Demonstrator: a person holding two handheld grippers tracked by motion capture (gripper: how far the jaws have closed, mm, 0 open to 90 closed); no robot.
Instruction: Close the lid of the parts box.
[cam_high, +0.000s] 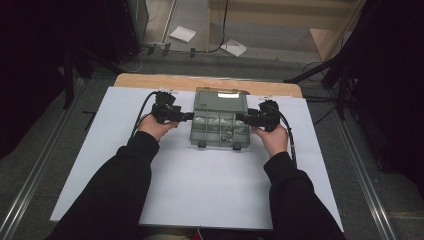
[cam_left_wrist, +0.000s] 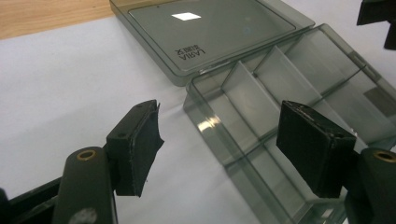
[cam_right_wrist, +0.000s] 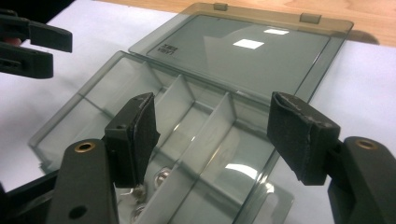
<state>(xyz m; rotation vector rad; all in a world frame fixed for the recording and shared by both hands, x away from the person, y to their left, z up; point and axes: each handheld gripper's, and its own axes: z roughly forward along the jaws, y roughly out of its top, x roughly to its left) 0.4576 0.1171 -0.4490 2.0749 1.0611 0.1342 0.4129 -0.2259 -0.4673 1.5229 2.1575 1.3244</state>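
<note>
Your work surface is a white sheet (cam_high: 200, 190) laid over a wooden table (cam_high: 150, 80), with grey floor and dark stands around it and two scraps of paper (cam_high: 182, 33) on the floor beyond the far edge.

Some things you cannot read well here. From the high view the contents of the organiser box (cam_high: 220, 125) blur into pale glints. In the right gripper view a few small round metal pieces (cam_right_wrist: 161, 177) lie in a near compartment, partly hidden behind your jaw, and what they are is hard to tell. The near corners of the box are cut off in both gripper views. The printing on the lid is too small to read.

The box is smoky grey, see-through plastic, split by thin dividers into several compartments. Its lid (cam_high: 221, 96) lies folded back flat on the far side, hinged to the tray. Two latch tabs sit on the tray's near edge.

It lies in the middle of the sheet, toward the far edge, long axis running left to right, open face up.

Your left gripper (cam_high: 187, 116) sits at the box's left end and your right gripper (cam_high: 241, 118) at its right end, each pointing inward. Both have their jaws standing well apart, pressing on nothing; the right one's hang above the compartments.
</note>
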